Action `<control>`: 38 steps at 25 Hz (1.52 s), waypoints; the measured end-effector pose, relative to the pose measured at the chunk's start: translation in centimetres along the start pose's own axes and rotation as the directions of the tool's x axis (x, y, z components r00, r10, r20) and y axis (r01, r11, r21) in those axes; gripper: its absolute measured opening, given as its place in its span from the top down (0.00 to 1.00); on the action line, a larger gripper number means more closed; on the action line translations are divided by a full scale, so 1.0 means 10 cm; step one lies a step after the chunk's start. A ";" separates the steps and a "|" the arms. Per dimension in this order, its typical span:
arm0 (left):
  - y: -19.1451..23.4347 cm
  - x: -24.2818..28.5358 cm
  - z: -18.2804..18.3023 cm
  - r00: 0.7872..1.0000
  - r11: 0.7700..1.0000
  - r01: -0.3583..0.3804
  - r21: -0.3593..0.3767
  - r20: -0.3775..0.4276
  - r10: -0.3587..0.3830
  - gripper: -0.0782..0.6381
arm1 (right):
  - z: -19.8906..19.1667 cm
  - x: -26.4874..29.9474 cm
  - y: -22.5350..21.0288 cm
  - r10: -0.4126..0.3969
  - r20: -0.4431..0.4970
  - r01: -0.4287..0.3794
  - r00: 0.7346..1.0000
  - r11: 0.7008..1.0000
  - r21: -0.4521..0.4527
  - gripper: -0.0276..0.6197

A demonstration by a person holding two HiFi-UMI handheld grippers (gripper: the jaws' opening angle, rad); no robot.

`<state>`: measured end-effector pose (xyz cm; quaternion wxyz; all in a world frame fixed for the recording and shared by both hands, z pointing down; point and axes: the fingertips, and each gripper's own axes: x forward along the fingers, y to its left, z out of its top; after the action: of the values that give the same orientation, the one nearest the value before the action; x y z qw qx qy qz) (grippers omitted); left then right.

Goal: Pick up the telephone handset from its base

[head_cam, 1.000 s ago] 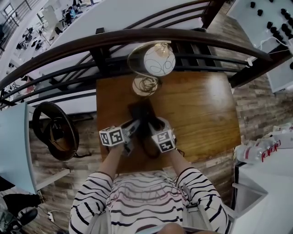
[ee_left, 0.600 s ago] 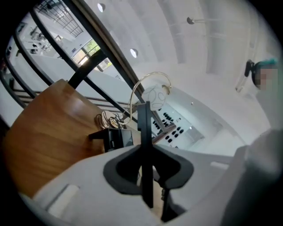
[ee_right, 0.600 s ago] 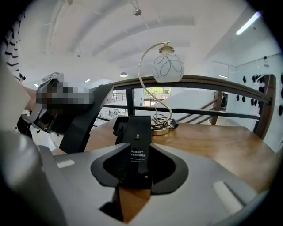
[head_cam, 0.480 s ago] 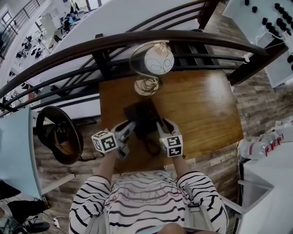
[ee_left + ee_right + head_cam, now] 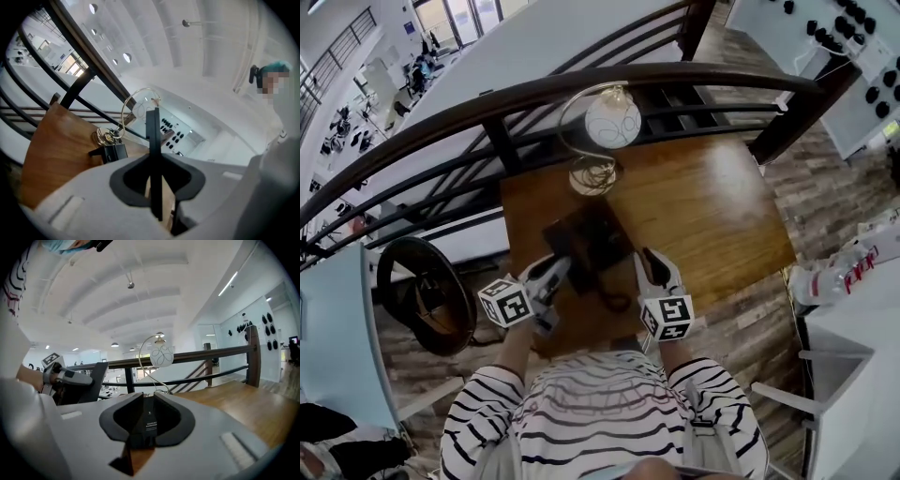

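Observation:
The black telephone hangs tilted over the wooden table, and a dark cord curls at its near side. My left gripper is shut on its thin flat edge; in the left gripper view that black plate stands edge-on between the pads. From the right gripper view I see the left gripper holding the black panel. My right gripper is just right of the telephone, its jaws closing. A small black block with a white label sits between them, and the pads look to touch its sides.
A globe lamp on a bent wire stem stands on its round base at the table's far edge. A dark curved railing runs behind the table. A round dark chair stands to the left, and a white counter with bottles to the right.
Both grippers have come up toward the camera and moved apart. The black telephone has tipped up with the left gripper. The right gripper has drawn off its right side.

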<state>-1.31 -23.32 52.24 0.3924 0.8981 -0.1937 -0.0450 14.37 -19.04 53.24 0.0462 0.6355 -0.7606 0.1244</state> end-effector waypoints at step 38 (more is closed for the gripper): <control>-0.57 -1.34 -0.07 0.996 0.992 0.088 0.086 -0.019 -0.087 0.79 | 0.55 -1.30 0.86 -0.146 0.197 0.137 0.969 0.989 0.061 0.95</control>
<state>-11.68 -14.13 47.65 0.3519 0.9223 -0.1530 -0.0470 8.88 -6.60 43.83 -0.0371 0.6983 -0.7110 0.0736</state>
